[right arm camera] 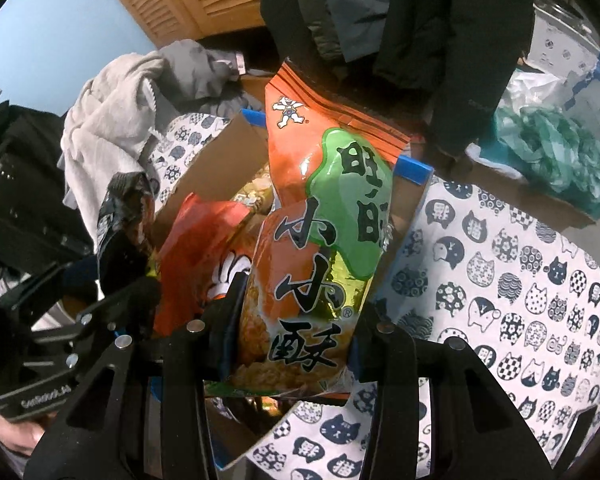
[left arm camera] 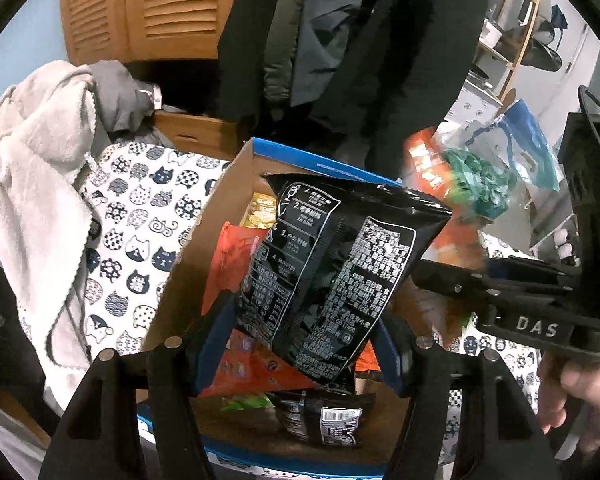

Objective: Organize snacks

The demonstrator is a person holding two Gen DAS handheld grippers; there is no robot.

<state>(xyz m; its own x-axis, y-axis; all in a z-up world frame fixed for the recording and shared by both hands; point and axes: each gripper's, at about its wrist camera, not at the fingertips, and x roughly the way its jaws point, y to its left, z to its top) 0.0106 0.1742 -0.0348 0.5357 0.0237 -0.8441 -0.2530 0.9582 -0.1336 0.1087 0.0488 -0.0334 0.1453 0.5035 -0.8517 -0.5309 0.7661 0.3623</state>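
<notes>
My left gripper (left arm camera: 296, 354) is shut on a black snack bag with white print (left arm camera: 332, 264), held above an open cardboard box with a blue rim (left arm camera: 312, 160). The box holds orange packets (left arm camera: 232, 256), a yellow packet (left arm camera: 260, 210) and another black packet (left arm camera: 332, 420). My right gripper (right arm camera: 292, 344) is shut on an orange and green snack bag with large black characters (right arm camera: 324, 220), held over the same box (right arm camera: 220, 160). The right gripper shows at the right edge of the left wrist view (left arm camera: 452, 276). The black bag appears at the left in the right wrist view (right arm camera: 120, 216).
The box sits on a white cloth with a cat pattern (right arm camera: 520, 280). A pale towel and grey clothes (left arm camera: 40, 168) lie left. Dark coats (left arm camera: 340, 40) hang behind. A clear bag with teal plastic (right arm camera: 560, 160) sits right. Wooden louvred doors (left arm camera: 160, 4) stand behind.
</notes>
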